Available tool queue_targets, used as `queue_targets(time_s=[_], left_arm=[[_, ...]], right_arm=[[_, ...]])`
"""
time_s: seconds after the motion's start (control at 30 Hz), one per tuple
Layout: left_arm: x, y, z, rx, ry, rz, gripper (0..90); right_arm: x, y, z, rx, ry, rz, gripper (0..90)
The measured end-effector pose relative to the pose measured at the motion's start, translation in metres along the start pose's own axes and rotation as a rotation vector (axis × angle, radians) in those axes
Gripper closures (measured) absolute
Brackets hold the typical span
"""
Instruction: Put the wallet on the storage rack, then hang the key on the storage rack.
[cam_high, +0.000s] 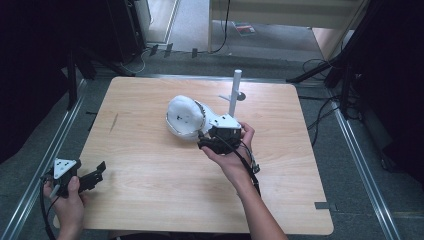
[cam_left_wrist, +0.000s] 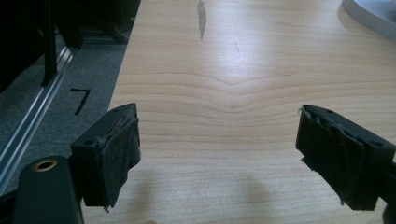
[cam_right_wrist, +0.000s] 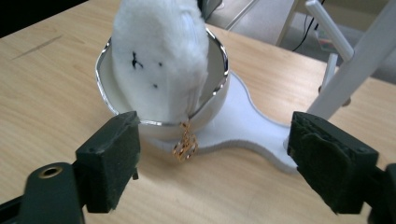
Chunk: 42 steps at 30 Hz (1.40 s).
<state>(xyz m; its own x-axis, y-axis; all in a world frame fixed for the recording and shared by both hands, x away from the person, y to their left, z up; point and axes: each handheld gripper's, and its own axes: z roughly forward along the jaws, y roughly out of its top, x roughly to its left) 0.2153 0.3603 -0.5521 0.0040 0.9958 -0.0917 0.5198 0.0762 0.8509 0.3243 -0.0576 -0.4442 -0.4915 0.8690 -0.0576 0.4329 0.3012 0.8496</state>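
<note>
While one gripper (cam_right_wrist: 212, 158) gapes, one pendant (cam_right_wrist: 185, 145) hangs.

Light wooden tabletop (cam_high: 150, 170) with a dark streak (cam_high: 114, 122) near its left side. Grey carpet floor (cam_high: 360, 150) around it, metal rails (cam_high: 45, 150) alongside, black cables (cam_high: 320, 120) at right.

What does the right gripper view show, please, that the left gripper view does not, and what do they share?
Right gripper view: a white fluffy pad standing in a silver-rimmed white bowl, a small gold pendant hanging at its front rim, a flat white base and white posts.

Left gripper view: a dark mark on the wood and a black "7" on the grey floor.

Both: the wooden table beyond an open, empty claw, the right claw and the left claw.
</note>
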Motion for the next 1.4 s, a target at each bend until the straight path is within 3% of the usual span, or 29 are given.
queue_targets(time_s=[0.2, 0.33, 0.43, 0.53, 0.63, 0.8, 1.03, 1.13, 1.23, 1.4], left_arm=[[0.0, 0.0, 0.0, 0.001, -0.001, 0.002, 14.5], [0.0, 0.0, 0.0, 0.003, 0.001, 0.001, 14.5], [0.0, 0.0, 0.0, 0.003, 0.001, 0.0, 14.5], [0.0, 0.0, 0.0, 0.003, 0.001, 0.0, 14.5], [0.0, 0.0, 0.0, 0.004, 0.001, 0.002, 14.5], [0.0, 0.0, 0.0, 0.005, 0.0, 0.001, 14.5], [0.0, 0.0, 0.0, 0.007, 0.0, 0.003, 14.5], [0.0, 0.0, 0.0, 0.011, 0.002, 0.005, 14.5], [0.0, 0.001, 0.001, 0.012, 0.002, 0.002, 14.5], [0.0, 0.001, 0.001, 0.012, 0.003, 0.001, 14.5]], right_arm=[[-0.002, -0.008, -0.01, 0.098, -0.01, 0.068, 9.0], [-0.006, -0.013, -0.014, 0.196, -0.031, 0.125, 4.3], [-0.009, -0.015, -0.018, 0.223, -0.031, 0.159, 0.0], [-0.01, -0.016, -0.02, 0.28, -0.109, 0.174, 0.0], [-0.011, -0.018, -0.022, 0.326, -0.109, 0.192, 1.0], [-0.021, -0.023, -0.027, 0.355, -0.079, 0.247, 5.8], [-0.039, -0.034, -0.026, 0.493, -0.125, 0.301, 13.1], [-0.047, -0.041, -0.023, 0.519, -0.102, 0.377, 12.7], [-0.047, -0.045, -0.019, 0.576, -0.156, 0.343, 12.7], [-0.052, -0.048, -0.015, 0.609, -0.166, 0.384, 12.2]])
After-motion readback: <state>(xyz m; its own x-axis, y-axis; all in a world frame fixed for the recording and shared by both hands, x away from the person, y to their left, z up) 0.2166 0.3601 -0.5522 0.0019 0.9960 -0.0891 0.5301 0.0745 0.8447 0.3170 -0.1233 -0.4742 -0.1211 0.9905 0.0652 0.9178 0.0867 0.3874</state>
